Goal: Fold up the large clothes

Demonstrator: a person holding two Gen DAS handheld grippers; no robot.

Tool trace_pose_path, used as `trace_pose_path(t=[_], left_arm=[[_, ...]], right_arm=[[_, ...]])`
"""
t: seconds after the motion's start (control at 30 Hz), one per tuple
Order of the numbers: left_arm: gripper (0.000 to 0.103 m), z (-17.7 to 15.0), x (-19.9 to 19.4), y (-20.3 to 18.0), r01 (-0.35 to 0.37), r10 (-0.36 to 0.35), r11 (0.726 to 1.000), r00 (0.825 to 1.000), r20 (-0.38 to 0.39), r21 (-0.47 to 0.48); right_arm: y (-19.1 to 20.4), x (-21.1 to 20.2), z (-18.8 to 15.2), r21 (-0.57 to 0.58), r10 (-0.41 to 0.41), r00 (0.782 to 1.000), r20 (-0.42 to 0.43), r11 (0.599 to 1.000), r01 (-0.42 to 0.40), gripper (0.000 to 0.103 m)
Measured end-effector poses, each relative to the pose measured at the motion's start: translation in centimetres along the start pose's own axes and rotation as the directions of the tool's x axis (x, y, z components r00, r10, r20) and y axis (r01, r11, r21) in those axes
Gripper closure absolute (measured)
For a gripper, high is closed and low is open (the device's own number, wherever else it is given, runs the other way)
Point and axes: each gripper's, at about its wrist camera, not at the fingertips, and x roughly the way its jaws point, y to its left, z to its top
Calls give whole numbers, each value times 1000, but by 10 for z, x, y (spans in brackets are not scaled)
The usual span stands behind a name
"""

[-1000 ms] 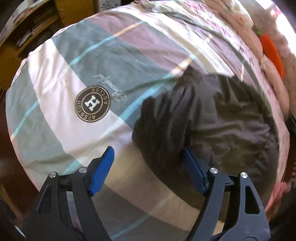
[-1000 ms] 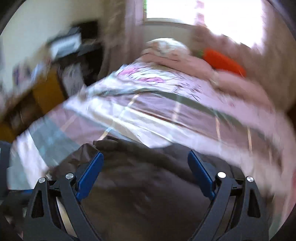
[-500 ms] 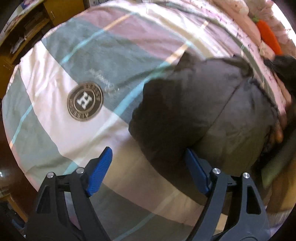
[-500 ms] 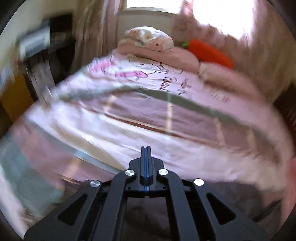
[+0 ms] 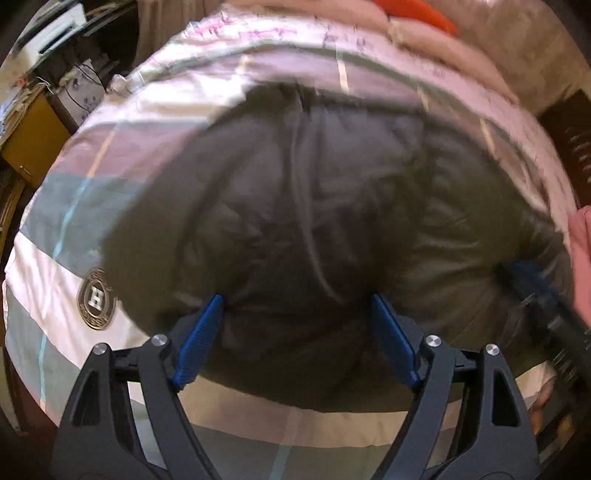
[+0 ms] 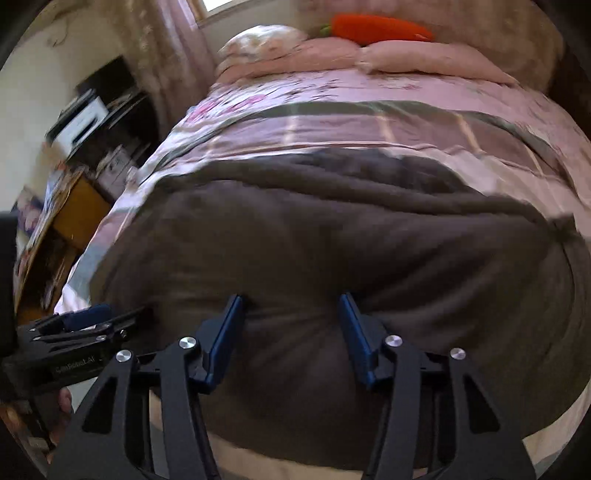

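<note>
Between my left gripper's point(image 5: 297, 339) blue pads point(image 5: 199, 339) bulges a thick fold of the dark jacket point(image 5: 314, 192); jaws stand wide, fabric filling the gap, no pinch yet. Right gripper point(image 6: 291, 338) likewise: jaws partly open, pads point(image 6: 225, 339) pressed against a hump of jacket, whether it actually grips I cannot tell. Jacket lies spread over the near half of the bed point(image 6: 369, 110), on the plaid quilt point(image 5: 74, 206).

Risk, as I judge it: padded cloth is slippery and springy; closing on the bulge alone may catch only the top layer, so the fold slides or opens on lifting. Uneven pulls from the two sides would skew it.

Left view alone shows the round logo point(image 5: 96, 302) and the centre seam. Right view alone shows pillows point(image 6: 332, 55), carrot toy point(image 6: 380, 27), and the left gripper from the side.
</note>
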Motion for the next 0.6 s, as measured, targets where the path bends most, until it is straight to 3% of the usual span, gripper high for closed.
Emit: trace_pose_path(t=[0.07,0.13,0.2,0.23,0.33,0.37,0.4,0.43,0.6], left_arm=[[11,1,13,1,-90,90,996,996,-15,-15],[9,4,18,7,-135,134,990,991,-25,-38],[9,7,19,11,-128,128,990,992,-19,-53],[9,8,19,11,-131,131,990,991,-8,-53],[9,12,9,10,-130,133,990,989,61,-48],[9,13,4,7,-124,127,991,987,93,-40],[9,14,-1,4,-117,121,992,986,115,-35],[9,14,-7,1,-95,99,995,984,148,-31],[9,9,-33,-21,27,-33,999,968,248,27]], right_arm=[[-42,3,7,56,-167,983,73,985,163,48],[-100,9,10,217,-239,970,43,950,224,48],[-159,0,-4,461,-211,975,68,873,156,50],[-172,-8,-10,499,-227,970,84,852,156,53],[-169,-28,-6,406,-295,949,109,885,228,52],[-167,-36,-6,389,-305,943,133,891,233,44],[-166,-46,-7,399,-305,938,163,890,220,30],[-169,-52,-9,423,-287,942,177,886,190,25],[-196,-59,-32,553,-149,983,111,831,64,22]])
